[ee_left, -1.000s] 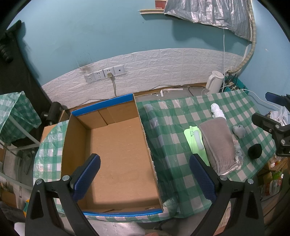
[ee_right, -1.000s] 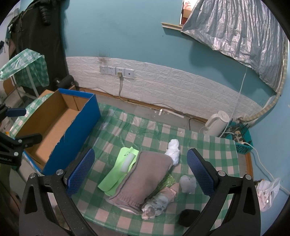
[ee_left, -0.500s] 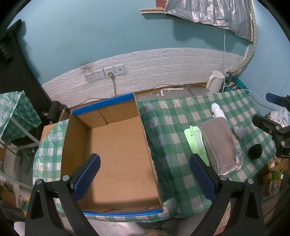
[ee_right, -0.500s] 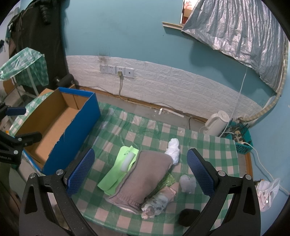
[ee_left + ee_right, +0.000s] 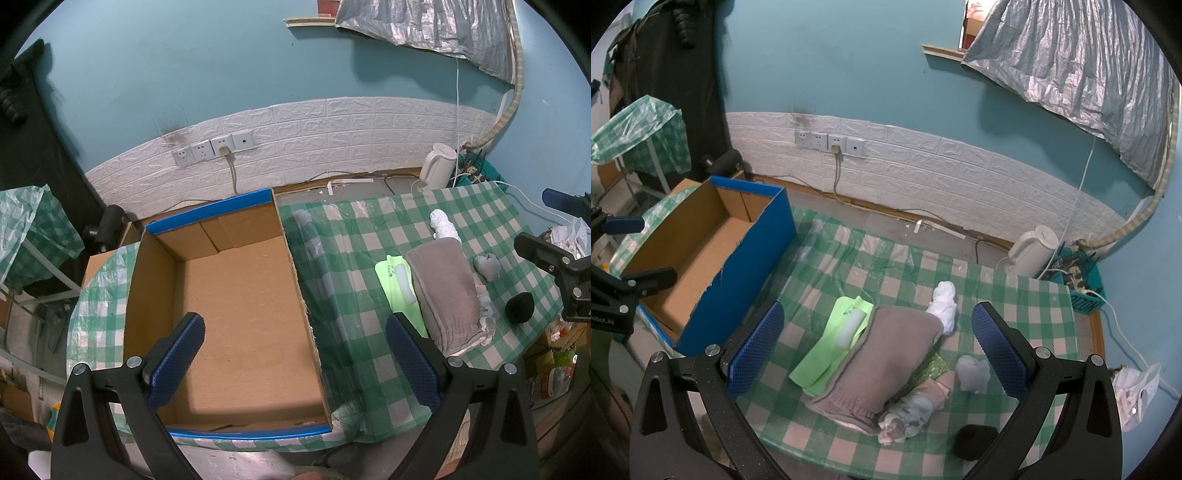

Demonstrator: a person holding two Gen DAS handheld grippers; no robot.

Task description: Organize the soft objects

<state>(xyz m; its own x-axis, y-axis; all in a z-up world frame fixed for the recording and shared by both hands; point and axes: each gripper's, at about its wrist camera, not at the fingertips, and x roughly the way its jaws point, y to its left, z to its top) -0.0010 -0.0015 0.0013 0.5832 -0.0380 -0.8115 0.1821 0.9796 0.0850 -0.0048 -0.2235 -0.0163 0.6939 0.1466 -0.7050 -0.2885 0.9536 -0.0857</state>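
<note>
Left tongs (image 5: pixel 295 354) are spread wide and hold nothing; they hang above the open cardboard box (image 5: pixel 240 314), one finger over its floor and the other over the checked cloth beside it. Right tongs (image 5: pixel 877 343) are likewise spread wide and hold nothing, hanging over the pile of soft things. The desk (image 5: pixel 886 258) is covered by a green and white checked cloth. The box, blue on its outer walls (image 5: pixel 746 280), stands at the left end of the desk with its inside bare. The soft things lie together at the right end, well apart from the box. A folded grey towel (image 5: pixel 886 358) sits at the middle of the pile. A light green cloth (image 5: pixel 827 354) lies just to its left, partly under it, with a small white strip on top. A rolled white cloth (image 5: pixel 943 302) touches the towel's far corner. A patterned rolled cloth (image 5: pixel 908 417) lies against the towel's near right edge. A small pale grey bundle (image 5: pixel 973 373) rests just to the right of the pile, and a black bundle (image 5: pixel 971 439) sits near the desk's front edge. A white kettle (image 5: pixel 1032 247) stands behind the desk, near the wall.
</note>
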